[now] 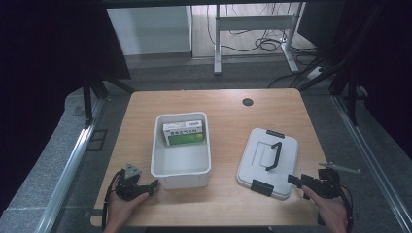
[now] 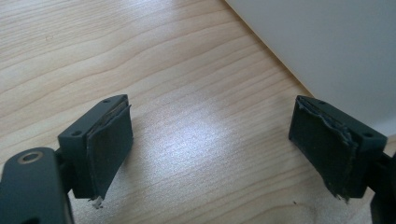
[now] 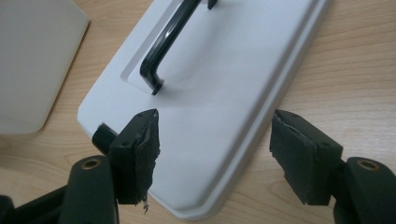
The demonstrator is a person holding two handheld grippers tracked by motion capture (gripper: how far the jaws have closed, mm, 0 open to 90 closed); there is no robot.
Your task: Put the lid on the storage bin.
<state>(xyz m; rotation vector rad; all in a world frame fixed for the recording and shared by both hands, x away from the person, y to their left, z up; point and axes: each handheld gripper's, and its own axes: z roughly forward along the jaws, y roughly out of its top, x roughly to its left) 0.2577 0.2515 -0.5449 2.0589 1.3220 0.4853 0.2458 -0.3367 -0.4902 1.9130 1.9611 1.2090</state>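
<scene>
White lid (image 1: 268,161) with a black handle (image 1: 273,155) lies flat just beside the bin (image 1: 180,167). Right gripper (image 1: 293,179) hovers at the lid's near edge, jaws spread, holding nothing.

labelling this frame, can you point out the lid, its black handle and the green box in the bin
lid (image 1: 258,165), high view, bare grey top left of the handle
black handle (image 3: 166,44), right gripper view, middle of the bar
green box (image 1: 184,138), high view, its green face
</scene>
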